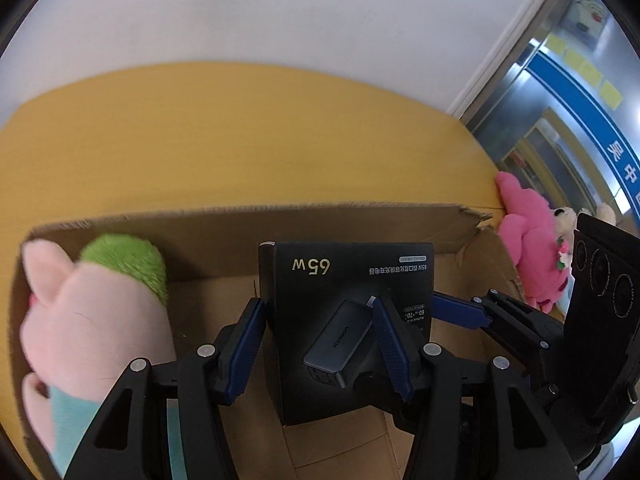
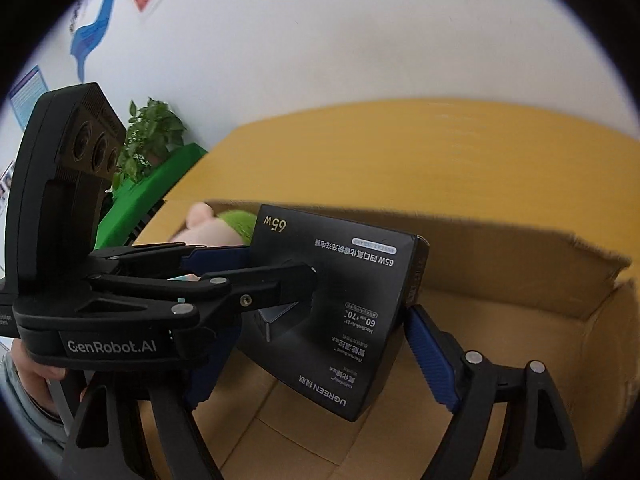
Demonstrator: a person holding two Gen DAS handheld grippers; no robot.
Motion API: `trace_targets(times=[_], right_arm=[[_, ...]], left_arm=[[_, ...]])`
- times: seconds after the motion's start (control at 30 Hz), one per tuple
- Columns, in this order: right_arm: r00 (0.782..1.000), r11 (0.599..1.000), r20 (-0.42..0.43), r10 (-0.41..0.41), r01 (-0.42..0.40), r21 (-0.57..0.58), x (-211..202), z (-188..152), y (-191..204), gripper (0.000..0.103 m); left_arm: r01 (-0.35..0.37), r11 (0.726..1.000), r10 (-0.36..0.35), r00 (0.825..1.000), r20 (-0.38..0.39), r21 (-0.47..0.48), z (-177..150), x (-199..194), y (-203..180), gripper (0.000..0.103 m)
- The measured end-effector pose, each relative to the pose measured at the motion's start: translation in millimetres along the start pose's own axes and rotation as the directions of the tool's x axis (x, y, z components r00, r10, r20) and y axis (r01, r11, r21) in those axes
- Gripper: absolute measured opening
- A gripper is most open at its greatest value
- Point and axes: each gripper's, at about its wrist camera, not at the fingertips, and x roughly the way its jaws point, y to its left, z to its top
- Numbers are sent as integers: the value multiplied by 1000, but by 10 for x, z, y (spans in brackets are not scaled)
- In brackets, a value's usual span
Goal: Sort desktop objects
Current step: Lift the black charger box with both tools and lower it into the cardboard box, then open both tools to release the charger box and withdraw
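Observation:
A black 65W charger box (image 1: 344, 320) hangs over an open cardboard box (image 1: 320, 220) on the yellow table. My left gripper (image 1: 320, 332) is shut on the charger box, one blue pad on its left edge and one on its front face. It also shows in the right wrist view (image 2: 340, 308), held by the left gripper (image 2: 248, 276). My right gripper (image 2: 312, 356) is open, with its right finger (image 2: 432, 356) beside the charger box's right edge; its left finger is hidden behind the left gripper. A pink plush toy with a green top (image 1: 92, 320) lies inside the cardboard box at the left.
A bright pink plush toy (image 1: 528, 240) sits on the table past the cardboard box's right wall. The right gripper's body (image 1: 580, 320) is close on the right in the left wrist view. A potted plant (image 2: 148, 140) and green cloth (image 2: 160, 184) stand off the table's left end.

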Motion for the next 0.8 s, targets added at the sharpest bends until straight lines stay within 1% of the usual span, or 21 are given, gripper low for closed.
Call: trace_targets(times=[0.03,0.13,0.2,0.23,0.27,0.3,0.33,0.37,0.4,0.43,0.47,0.5,0.53,0.57,0.6,0.63,0.67,0.7,0.73,0.77,0.8], right_arm=[[1000,1000,-18,-4,4,12,51,-11,-30,83],[999,1000,-53,-9,11,29,166,-1,-50,82],[997,1000,-70,-14,16,27,202,-35,-42,82],[997,999,-69,-26,27,20,137,-195,-166,82],[998,999,-62,-31,32,14,100,-191,-145,82],[998,999,-48,-35,35,5,12,-184,-111,82],[999,999,-30,-43,43,-1,-107,-179,-82,83],[998,998,-10,-59,59,-7,-228,-175,-62,83],[996,996,20,-83,83,-14,-385,-179,-28,83],[992,993,69,-108,110,-31,-648,-200,37,83],[988,992,108,-113,118,-46,-871,-236,95,83],[985,991,136,-111,119,-56,-1030,-260,123,84],[979,991,176,-106,118,-64,-1246,-321,186,85],[970,991,222,-96,113,-67,-1496,-426,240,86],[964,993,252,-81,101,-66,-1651,-482,283,86],[959,994,275,-67,88,-62,-1801,-572,308,86],[956,994,286,-64,85,-61,-1958,-678,338,86],[954,994,293,-72,94,-63,-2088,-797,376,86],[946,991,312,-89,115,-65,-2227,-940,415,85],[940,990,325,-99,127,-67,-2248,-955,472,85],[934,987,338,-112,143,-71,-2330,-1034,495,75]], left_arm=[[-2,1000,2,1000,-17,-5,-5,58,21,53],[-39,999,39,998,-45,4,14,164,52,51],[-46,999,46,998,-51,1,65,178,21,51],[-49,999,49,998,-38,2,58,133,22,52],[-54,999,54,998,-19,5,30,68,101,53],[-59,998,59,998,6,7,24,-27,98,53],[-59,998,58,997,46,8,5,-199,73,56],[-60,998,59,996,72,12,17,-284,45,57],[-67,998,65,991,114,21,-8,-460,0,61],[-89,995,82,982,170,38,-72,-704,-69,67],[-105,993,92,974,206,51,-119,-857,-122,71],[-121,990,100,961,257,67,-206,-1064,-188,79],[-140,987,108,944,313,80,-330,-1285,-251,91],[-155,985,117,928,353,81,-439,-1446,-292,97],[-171,982,129,911,392,74,-571,-1599,-329,103],[-188,980,143,894,425,64,-734,-1742,-358,103],[-198,979,154,887,436,57,-851,-1821,-392,103],[-200,978,156,884,440,54,-999,-1894,-416,103],[-201,978,156,881,446,54,-1173,-1966,-433,103],[-210,976,165,875,456,51,-1306,-2014,-459,103],[-225,973,179,865,468,44,-1472,-2093,-439,103]])
